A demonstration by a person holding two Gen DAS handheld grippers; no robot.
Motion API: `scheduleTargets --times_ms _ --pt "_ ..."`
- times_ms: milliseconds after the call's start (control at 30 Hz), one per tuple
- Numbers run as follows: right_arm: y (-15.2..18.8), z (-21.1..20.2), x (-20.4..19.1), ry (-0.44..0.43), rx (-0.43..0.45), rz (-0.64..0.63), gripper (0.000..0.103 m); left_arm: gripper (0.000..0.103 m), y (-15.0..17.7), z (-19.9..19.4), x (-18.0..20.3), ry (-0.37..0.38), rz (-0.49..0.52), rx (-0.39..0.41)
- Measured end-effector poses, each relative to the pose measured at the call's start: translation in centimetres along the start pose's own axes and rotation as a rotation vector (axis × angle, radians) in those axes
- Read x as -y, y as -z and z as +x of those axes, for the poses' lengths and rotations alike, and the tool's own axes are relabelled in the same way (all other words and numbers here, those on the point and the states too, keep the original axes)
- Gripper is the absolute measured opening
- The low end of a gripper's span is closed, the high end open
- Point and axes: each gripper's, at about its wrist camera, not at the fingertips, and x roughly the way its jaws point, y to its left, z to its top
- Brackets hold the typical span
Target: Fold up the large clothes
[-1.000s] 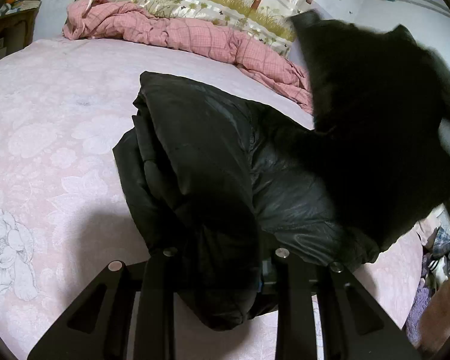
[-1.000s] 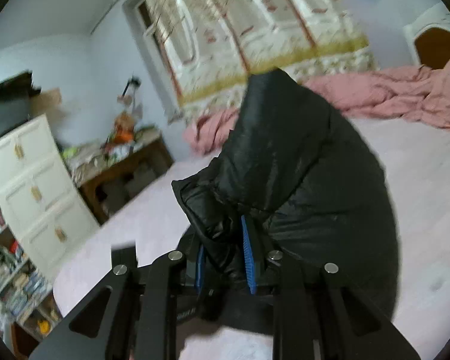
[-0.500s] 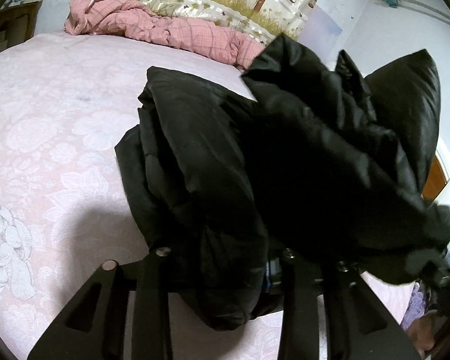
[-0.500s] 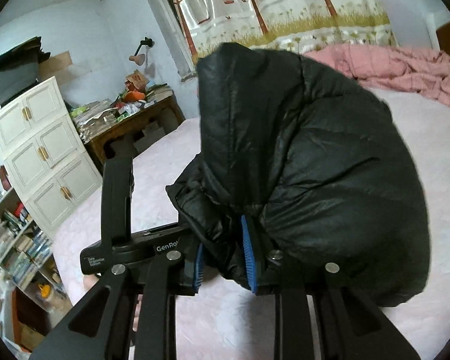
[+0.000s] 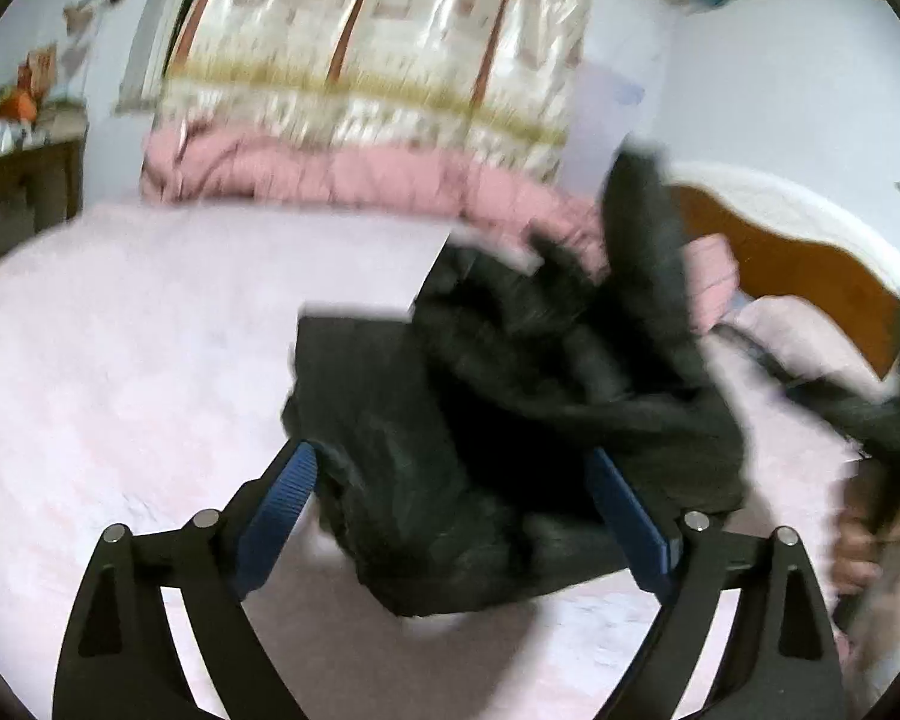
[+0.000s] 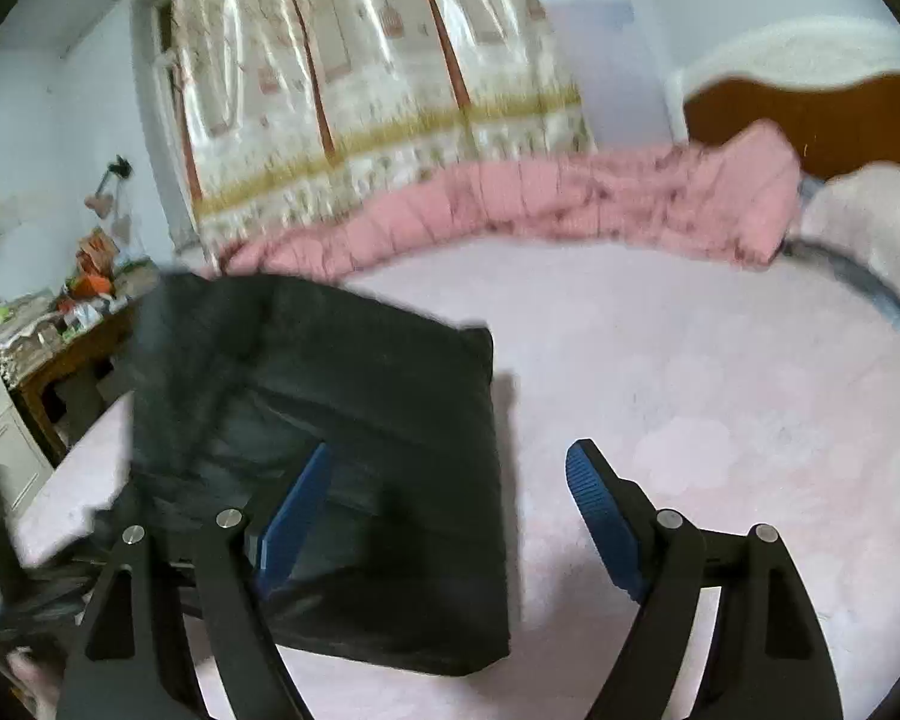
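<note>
**Black jacket lies bundled on the bed, both sets of fingers spread**

The black puffy jacket (image 5: 510, 420) sits in a rumpled heap on the pink floral bedsheet (image 5: 120, 360), roughly in the middle of the bed. In the left wrist view the left gripper (image 5: 450, 498) has its blue-padded fingers (image 5: 282, 498) spread wide on either side of the near edge of the jacket; the fabric bulges between them, and whether the pads touch it is hard to tell through the blur. One part of the jacket sticks up toward the wooden headboard (image 5: 810, 264), and another dark strip trails off to the right edge of that view.

In the right wrist view the jacket (image 6: 342, 450) shows as a flatter, squarish fold lying to the left. The right gripper (image 6: 450, 492) is spread as well: its left finger (image 6: 294, 510) lies over the jacket's surface, while the right finger (image 6: 600, 510) hangs above bare bedsheet (image 6: 720, 390), clear of the cloth. Nothing is pinched between them.

A crumpled pink quilt (image 6: 540, 204) runs along the far side of the bed below a patterned curtain (image 6: 360, 90). A cluttered wooden desk (image 6: 60, 348) stands to the left of the bed
</note>
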Motion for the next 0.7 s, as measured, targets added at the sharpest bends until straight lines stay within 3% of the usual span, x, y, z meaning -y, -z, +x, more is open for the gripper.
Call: scheduleTargets --times_ms 33,100,267,467,600,700 --pt "0.2 1.1 0.1 -0.016 -0.034 -0.002 0.082 0.1 -0.4 -1.1 0.4 0.011 0.003 0.03" --pt "1.2 3.2 -0.5 -0.045 -0.095 -0.017 0.082 0.103 -1.3 -3.2 1.3 0.043 0.004 0.095" --pt "3.1 4.3 -3.8 -0.096 -0.108 -0.09 0.082 0.103 -4.7 -3.1 4.4 0.087 0.044 0.129" --pt "3.5 4.6 -5.9 -0.078 -0.11 -0.165 0.082 0.103 -7.4 3.8 6.2 -0.053 0.022 0.0" --pt "3.2 4.1 -5.8 -0.086 -0.101 -0.169 0.082 0.088 -6.6 7.1 4.8 -0.182 0.0 -0.059" --pt "3.1 3.7 -5.6 -0.067 -0.077 -0.174 0.082 0.089 -5.4 8.4 3.4 -0.268 0.017 -0.075"
